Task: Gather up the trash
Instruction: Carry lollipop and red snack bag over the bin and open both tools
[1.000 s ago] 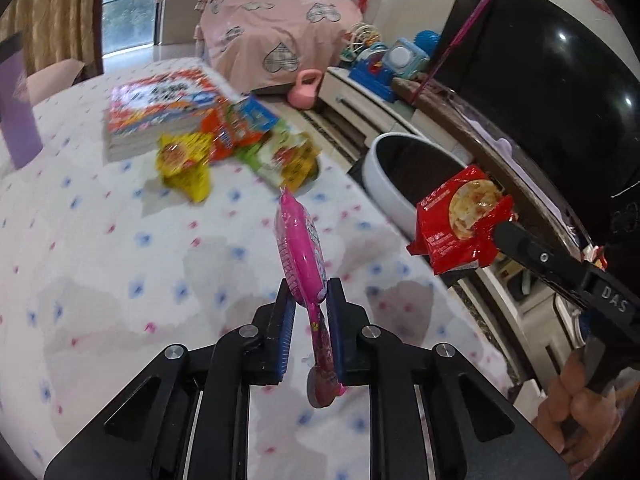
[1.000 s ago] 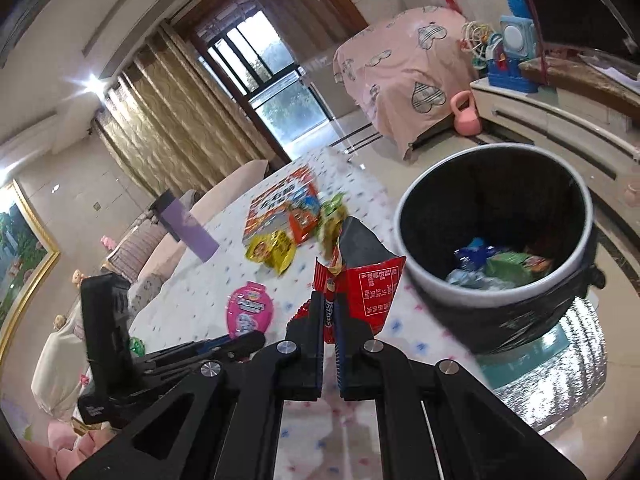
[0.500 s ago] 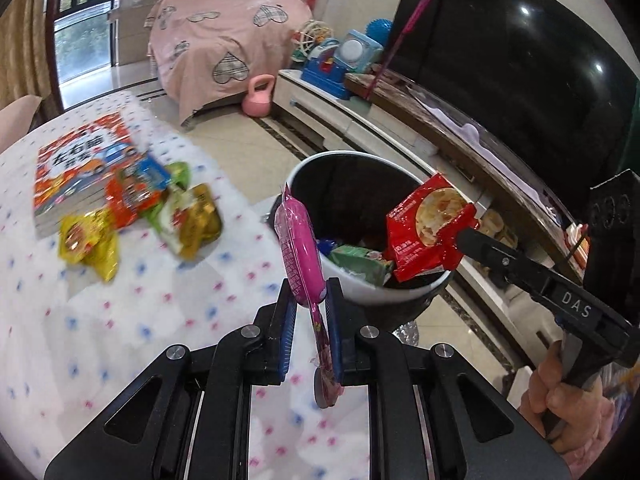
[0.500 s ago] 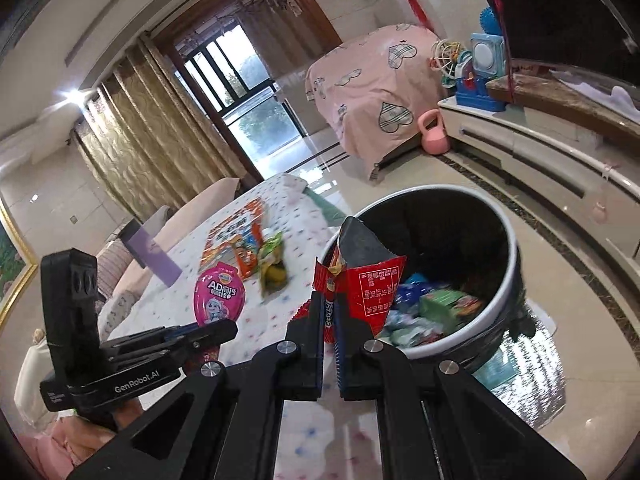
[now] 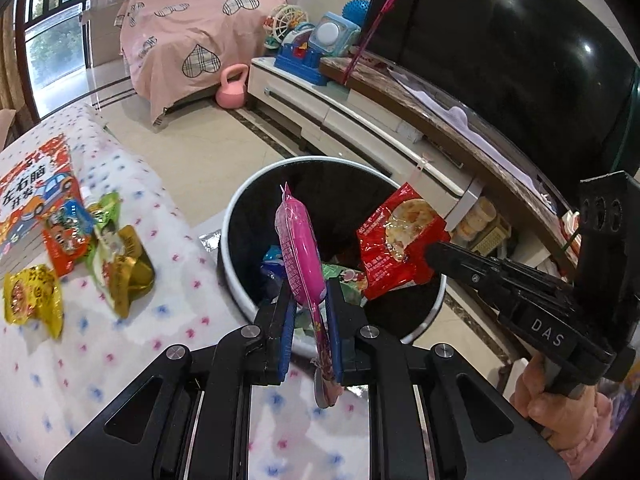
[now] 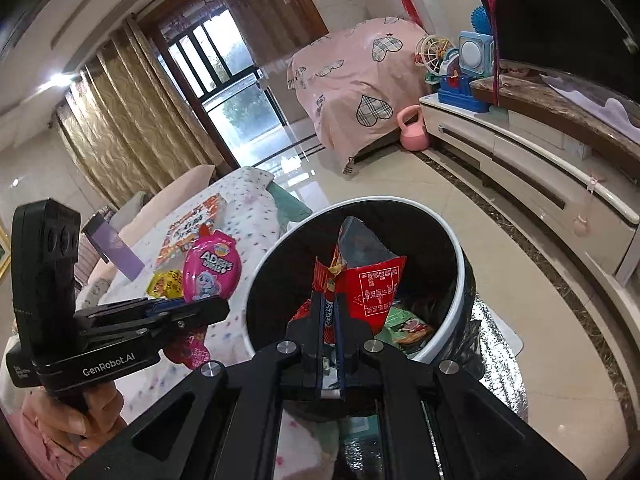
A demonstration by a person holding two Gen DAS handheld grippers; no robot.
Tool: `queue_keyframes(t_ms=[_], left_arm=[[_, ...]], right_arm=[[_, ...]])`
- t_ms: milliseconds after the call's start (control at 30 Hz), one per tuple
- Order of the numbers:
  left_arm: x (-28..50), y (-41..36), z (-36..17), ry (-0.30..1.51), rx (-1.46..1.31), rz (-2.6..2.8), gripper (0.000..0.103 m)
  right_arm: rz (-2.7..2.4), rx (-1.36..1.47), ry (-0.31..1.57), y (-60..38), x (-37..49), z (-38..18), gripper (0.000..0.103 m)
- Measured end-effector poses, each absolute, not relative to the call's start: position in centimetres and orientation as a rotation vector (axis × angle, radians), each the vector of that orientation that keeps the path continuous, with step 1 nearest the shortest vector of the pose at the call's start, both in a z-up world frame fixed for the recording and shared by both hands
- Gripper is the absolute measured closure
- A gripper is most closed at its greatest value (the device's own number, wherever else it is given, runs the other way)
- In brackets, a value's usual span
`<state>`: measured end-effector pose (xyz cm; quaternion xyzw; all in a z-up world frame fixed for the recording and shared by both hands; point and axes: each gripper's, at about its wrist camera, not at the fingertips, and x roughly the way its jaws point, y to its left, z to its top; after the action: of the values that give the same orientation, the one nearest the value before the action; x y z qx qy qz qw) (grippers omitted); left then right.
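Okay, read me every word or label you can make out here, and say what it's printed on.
"DAS": right gripper body.
"GenRobot.AI": left gripper body.
"AD": pink packet; smaller words blurred.
Red wrapper: table print too small.
Book: large Chinese characters, blurred.

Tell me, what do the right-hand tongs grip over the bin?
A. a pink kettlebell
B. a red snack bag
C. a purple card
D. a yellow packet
B: the right tongs are shut on the red snack bag, held above the open bin.
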<state>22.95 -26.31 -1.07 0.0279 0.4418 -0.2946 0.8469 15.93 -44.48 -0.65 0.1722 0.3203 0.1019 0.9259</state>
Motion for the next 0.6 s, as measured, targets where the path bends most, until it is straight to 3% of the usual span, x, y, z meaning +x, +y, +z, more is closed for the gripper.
queue_keyframes(t_ms=[200, 267, 333, 367, 400, 467, 600], left_arm=[[23.7, -27.2, -2.0, 0.958, 0.060, -0.623, 0.089], [24.1, -27.2, -2.2, 0.966, 0.050, -0.616, 0.087], [24.2, -27.1, -2.2, 0.973, 0.040, -0.613, 0.076], [24.1, -26.8, -2.2, 0.969, 0.036, -0.605, 0.063], [24.0, -26.7, -2.1, 0.963, 0.032, -0.601, 0.056], [23.7, -26.2, -1.9, 0.954, 0.024, -0.597, 0.055], [22.8, -24.4, -1.4, 0.933, -0.008, -0.574, 0.044]], right_arm=[[0.203, 0.331, 0.688, -44.6, 16.8, -1.3, 0.099], [0.202, 0.331, 0.697, -44.7, 17.1, -1.5, 0.093], [0.197, 0.340, 0.702, -45.0, 17.5, -1.8, 0.092], [0.199, 0.352, 0.705, -45.2, 17.6, -1.9, 0.087], [0.199, 0.364, 0.706, -45.3, 17.7, -2.0, 0.083], [0.195, 0.380, 0.700, -45.6, 17.6, -2.1, 0.063], [0.198, 0.404, 0.681, -45.6, 16.9, -1.9, 0.055]])
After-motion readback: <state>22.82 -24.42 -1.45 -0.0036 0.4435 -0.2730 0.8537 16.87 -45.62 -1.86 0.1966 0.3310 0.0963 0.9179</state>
